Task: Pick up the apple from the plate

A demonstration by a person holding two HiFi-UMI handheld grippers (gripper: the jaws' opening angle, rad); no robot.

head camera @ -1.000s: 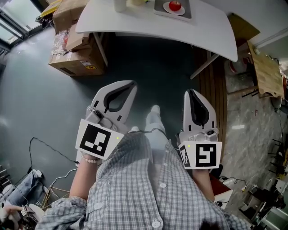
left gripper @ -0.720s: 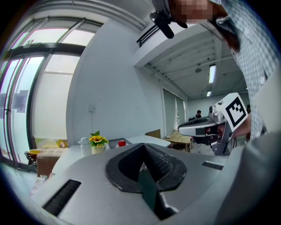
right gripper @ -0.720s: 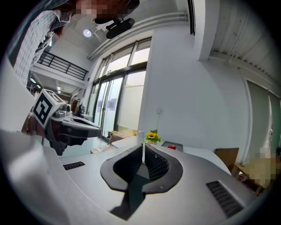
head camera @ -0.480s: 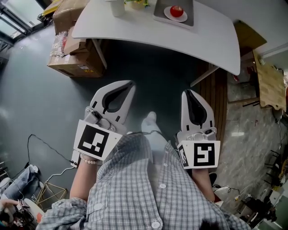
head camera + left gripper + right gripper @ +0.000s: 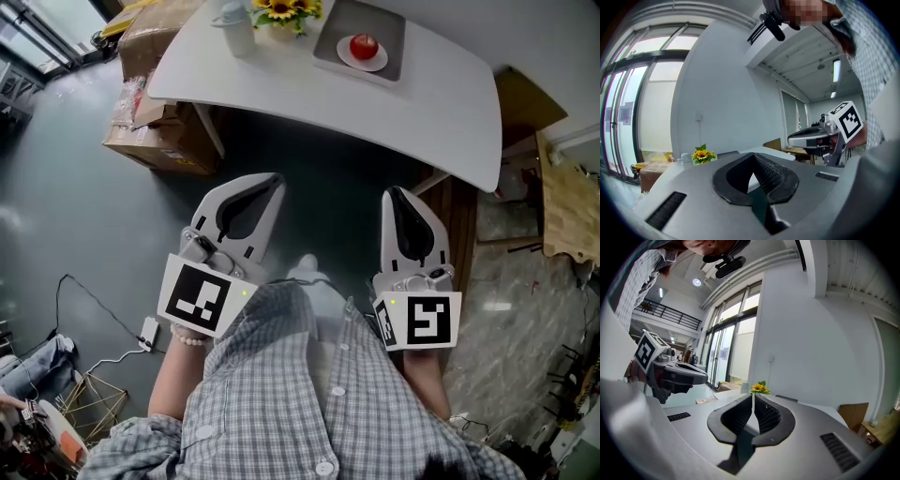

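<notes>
Surface [image 5: 412,103] sits fuller in head view than second ago: person closing in. Apple [image 5: 364,45] on plate [image 5: 380,62], in grey tray [image 5: 394,26]. Left hand-held gripper [image 5: 270,178] and right hand-held gripper [image 5: 394,193] both closed, empty, low by body, well apart from apple. Reach not yet begun.

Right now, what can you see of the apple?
The apple shows only in the head view, and small: red, round, whole as far as shows, with a pale glint on top. It sits on a white plate, which lies on a grey tray at the far side of the white table. Only the plate touches it. Its stem is too small to tell.
</notes>
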